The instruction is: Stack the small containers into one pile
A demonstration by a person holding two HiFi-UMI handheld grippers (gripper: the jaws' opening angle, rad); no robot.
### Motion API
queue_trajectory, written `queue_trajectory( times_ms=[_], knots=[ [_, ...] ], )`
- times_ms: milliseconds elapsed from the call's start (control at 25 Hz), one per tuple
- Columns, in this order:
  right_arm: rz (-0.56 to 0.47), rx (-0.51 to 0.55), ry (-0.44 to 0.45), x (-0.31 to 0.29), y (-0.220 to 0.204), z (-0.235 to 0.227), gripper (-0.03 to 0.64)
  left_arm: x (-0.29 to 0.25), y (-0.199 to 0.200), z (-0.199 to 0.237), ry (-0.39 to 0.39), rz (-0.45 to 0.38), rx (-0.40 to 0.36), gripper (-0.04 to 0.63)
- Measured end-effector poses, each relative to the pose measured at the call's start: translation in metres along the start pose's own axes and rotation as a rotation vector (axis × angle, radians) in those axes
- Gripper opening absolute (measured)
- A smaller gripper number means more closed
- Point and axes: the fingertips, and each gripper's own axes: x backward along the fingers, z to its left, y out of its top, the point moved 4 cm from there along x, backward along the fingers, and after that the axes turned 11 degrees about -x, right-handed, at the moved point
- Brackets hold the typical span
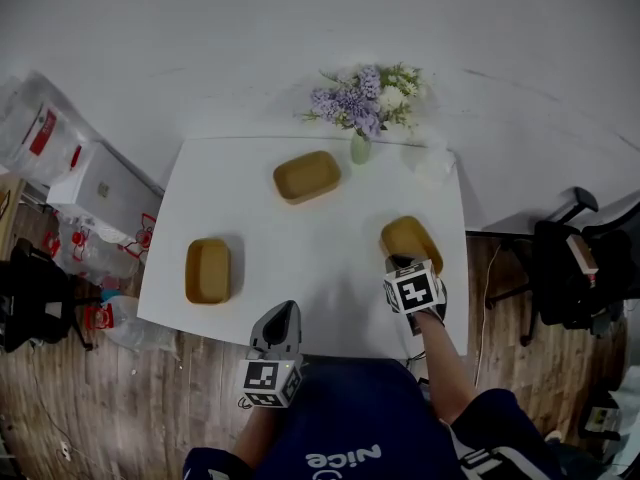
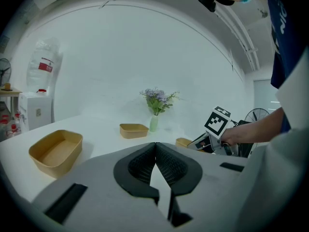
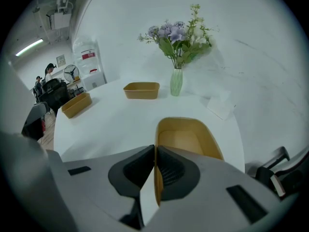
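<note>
Right tool (image 3: 155, 151): narrow, its jaws clamped on the left side wall of the right container (image 3: 186, 139); the wall's thin rim ran up between the pads.
Left tool (image 2: 155, 146): jaws closed tip to tip, nothing between them; in the head view it hung at the bottom centre, over the near edge of the bench (image 1: 300, 258).
Right container: lower right of the bench in the head view, upright and open; its near end was covered there by the right tool and its marker cube (image 1: 413, 290).
Left container (image 1: 208, 270): centre left of the head view, alone on the bench, well apart from the other two.
Far container (image 1: 307, 176): upper centre of the head view, near the vase (image 1: 361, 148).
Stack: none; all three containers sat singly.
Hidden in the left tool view: only a sliver of the right container showed at centre right, the rest lying behind the tool's grey body and the right tool.
Hidden in the right tool view: the right container's near wall was lost behind the jaws.
Hard to make out: a pale flat item (image 3: 219, 106) right of the vase; what it was could not be told.
Cut off: the person's arms, seen only in part at the bottom edge of the head view.
</note>
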Motion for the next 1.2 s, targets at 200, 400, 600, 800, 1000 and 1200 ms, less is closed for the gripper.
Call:
queue_trajectory(
  times_ms=[200, 400, 600, 800, 1000, 1200],
  knots=[
    [-0.047, 0.111, 0.005, 0.017, 0.016, 0.007, 0.055, 0.000, 0.002, -0.007, -0.018, -0.001, 0.008, 0.018],
    [-0.099, 0.224, 0.058, 0.030, 0.037, 0.028, 0.054, 0.007, 0.001, -0.001, 0.013, -0.002, 0.041, 0.018],
    [-0.150, 0.337, 0.112, 0.041, 0.063, 0.060, 0.054, 0.014, -0.003, 0.013, 0.041, 0.007, 0.073, 0.018],
    [-0.167, 0.465, 0.151, 0.041, 0.082, 0.092, 0.054, 0.014, -0.003, 0.029, 0.050, 0.002, 0.084, 0.018],
    [-0.178, 0.607, 0.184, 0.040, 0.100, 0.127, 0.054, 0.012, 0.004, 0.046, 0.049, -0.024, 0.117, 0.018],
    [-0.189, 0.675, 0.195, 0.035, 0.122, 0.141, 0.054, 0.003, 0.015, 0.057, 0.041, -0.055, 0.115, 0.018]
  ],
)
